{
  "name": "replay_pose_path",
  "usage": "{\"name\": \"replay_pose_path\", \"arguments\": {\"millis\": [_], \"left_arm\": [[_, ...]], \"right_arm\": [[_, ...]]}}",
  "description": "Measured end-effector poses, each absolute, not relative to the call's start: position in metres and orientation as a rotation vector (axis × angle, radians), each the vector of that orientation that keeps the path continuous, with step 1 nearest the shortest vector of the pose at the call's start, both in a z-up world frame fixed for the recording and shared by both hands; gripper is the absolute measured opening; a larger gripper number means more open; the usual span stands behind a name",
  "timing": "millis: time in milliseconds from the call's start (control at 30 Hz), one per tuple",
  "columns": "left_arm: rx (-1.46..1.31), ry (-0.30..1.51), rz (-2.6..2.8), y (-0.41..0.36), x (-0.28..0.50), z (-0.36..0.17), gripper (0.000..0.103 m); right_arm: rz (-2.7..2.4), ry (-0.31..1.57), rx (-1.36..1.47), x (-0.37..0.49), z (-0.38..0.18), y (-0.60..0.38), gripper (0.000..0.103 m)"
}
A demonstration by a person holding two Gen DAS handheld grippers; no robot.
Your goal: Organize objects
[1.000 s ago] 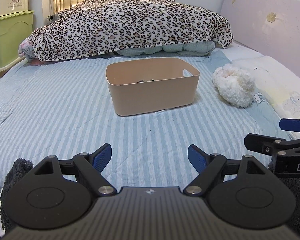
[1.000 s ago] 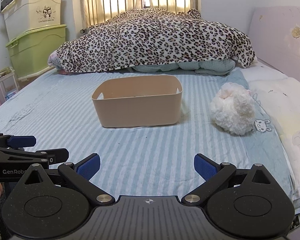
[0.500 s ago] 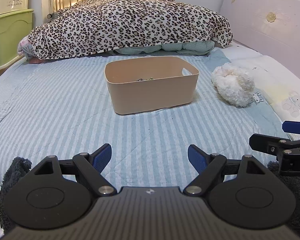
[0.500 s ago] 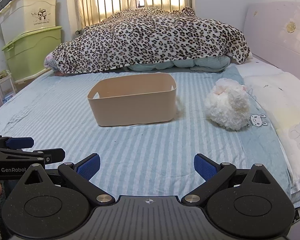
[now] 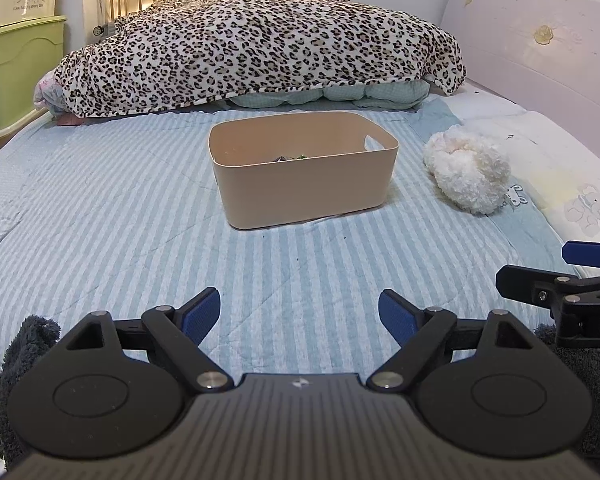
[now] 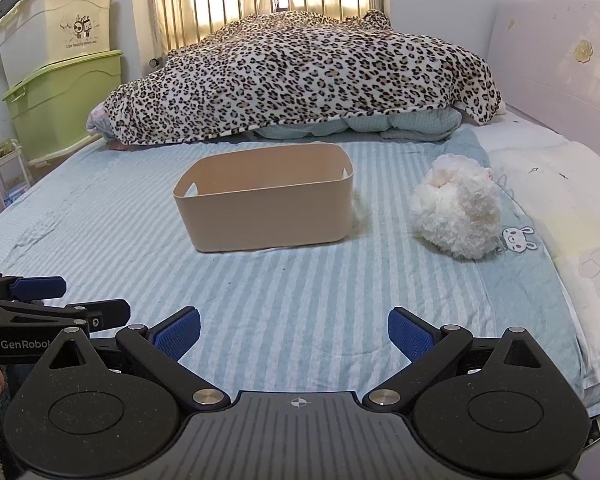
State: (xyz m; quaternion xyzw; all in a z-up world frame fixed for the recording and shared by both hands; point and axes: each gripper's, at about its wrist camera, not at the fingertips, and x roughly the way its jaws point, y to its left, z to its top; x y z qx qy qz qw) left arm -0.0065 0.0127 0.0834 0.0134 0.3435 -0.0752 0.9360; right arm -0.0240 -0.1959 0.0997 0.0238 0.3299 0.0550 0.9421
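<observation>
A beige plastic bin [image 5: 304, 172] sits mid-bed on the blue striped sheet [image 5: 100, 208], a few small dark items just visible inside. A fluffy white plush toy [image 6: 458, 216] lies near its right side, toward the pillow [image 6: 560, 184]. Both the left gripper [image 5: 300, 314] and right gripper [image 6: 294, 330] hover over the near edge of the bed, jaws spread wide, holding nothing.

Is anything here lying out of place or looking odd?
The fluffy white plush toy lies loose on the striped bed sheet, right of the beige bin rather than in it. Nothing looks spilled or damaged.
</observation>
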Motion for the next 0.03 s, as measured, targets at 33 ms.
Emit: {"name": "replay_pose_path", "arguments": {"millis": [33], "left_arm": [[0.027,0.703,-0.153,0.0127,-0.0065,0.0833,0.087]], "right_arm": [[0.112,0.672,0.048,-0.0235,0.0998,-0.1960,0.102]]}}
